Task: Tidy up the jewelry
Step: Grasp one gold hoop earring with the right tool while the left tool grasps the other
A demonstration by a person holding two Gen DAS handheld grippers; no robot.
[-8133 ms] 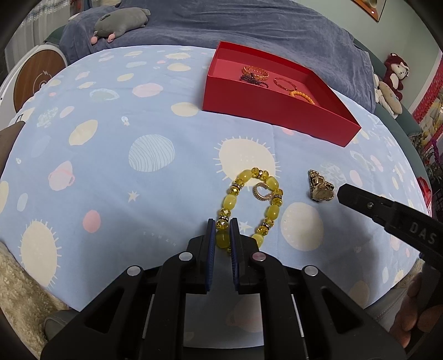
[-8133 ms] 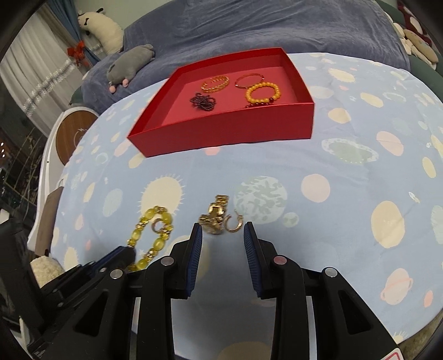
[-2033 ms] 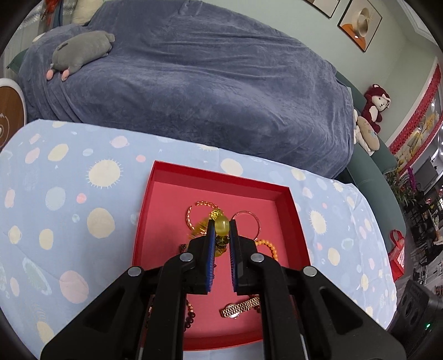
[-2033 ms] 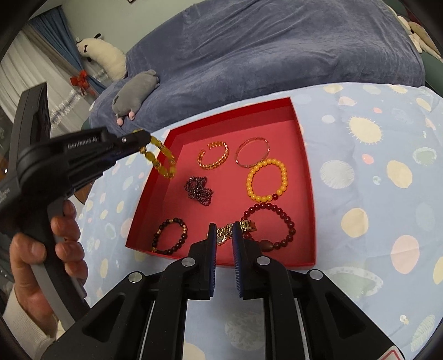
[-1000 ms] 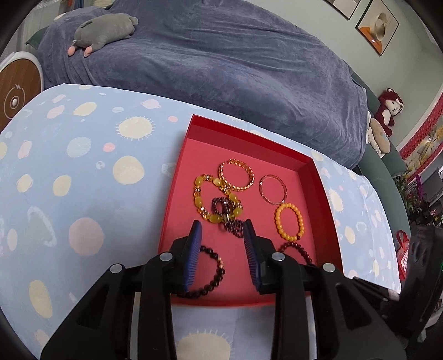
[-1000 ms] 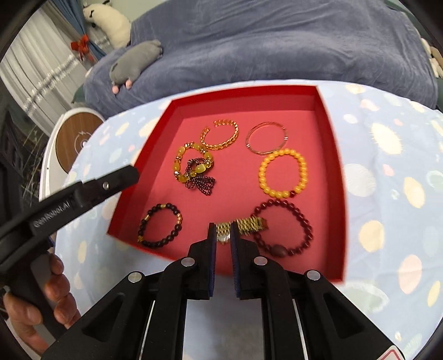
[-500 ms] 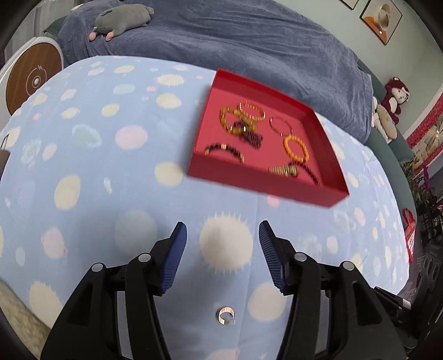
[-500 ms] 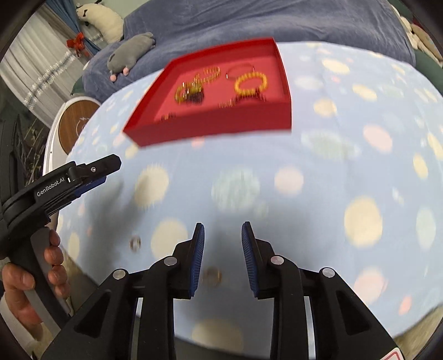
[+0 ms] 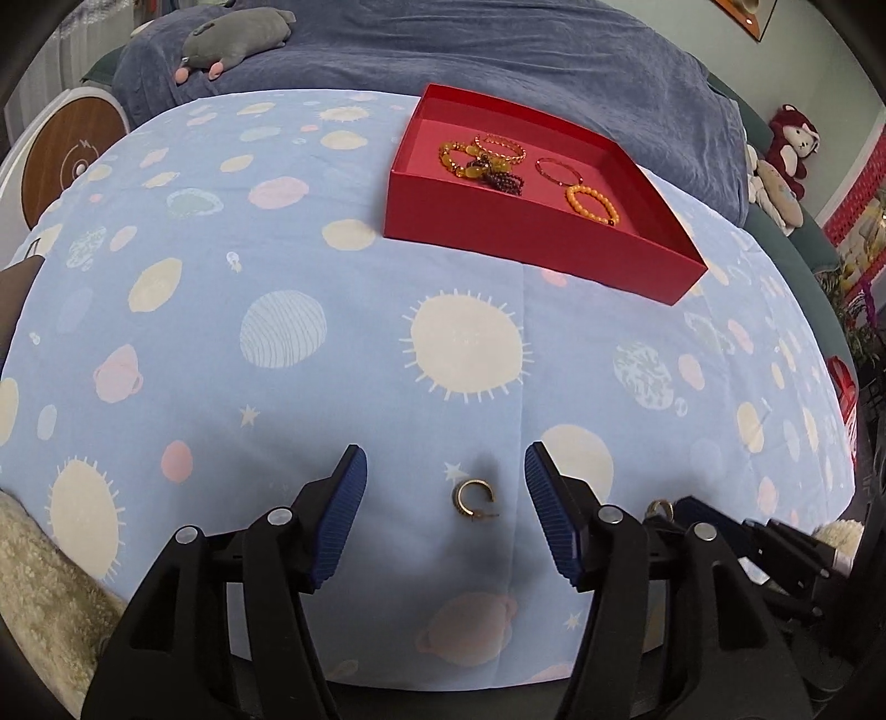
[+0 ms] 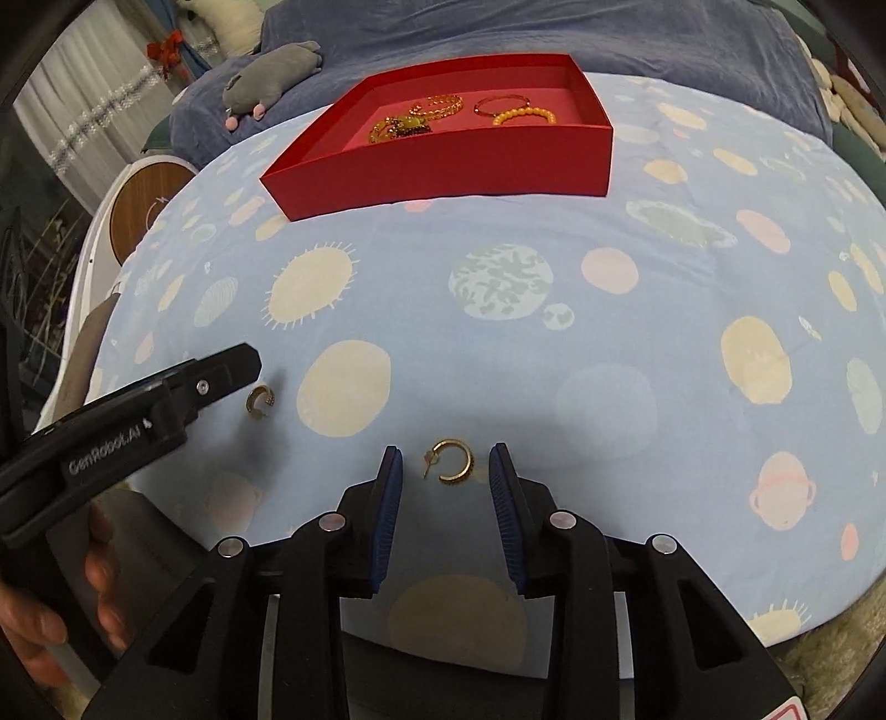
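A red tray (image 9: 531,238) (image 10: 443,166) with several bracelets stands at the far side of the planet-print cloth. Two gold hoop earrings lie near the front edge. My left gripper (image 9: 446,471) is open wide, with one earring (image 9: 473,498) on the cloth between its fingers. My right gripper (image 10: 446,465) is open, with the other earring (image 10: 454,462) between its fingertips. The left gripper also shows in the right wrist view (image 10: 133,421), beside the first earring (image 10: 260,400). The second earring peeks out in the left wrist view (image 9: 660,507).
A blue-covered sofa (image 9: 498,50) with a grey plush toy (image 9: 235,39) lies behind the table. A round wooden-faced object (image 9: 61,160) stands at the left. A shaggy rug (image 9: 39,598) lies below the table's front edge.
Both grippers have drawn back from the tray to the cloth's front edge and opened. The yellow bracelet and the gold watch now lie in the tray. Each gripper now frames an earring.
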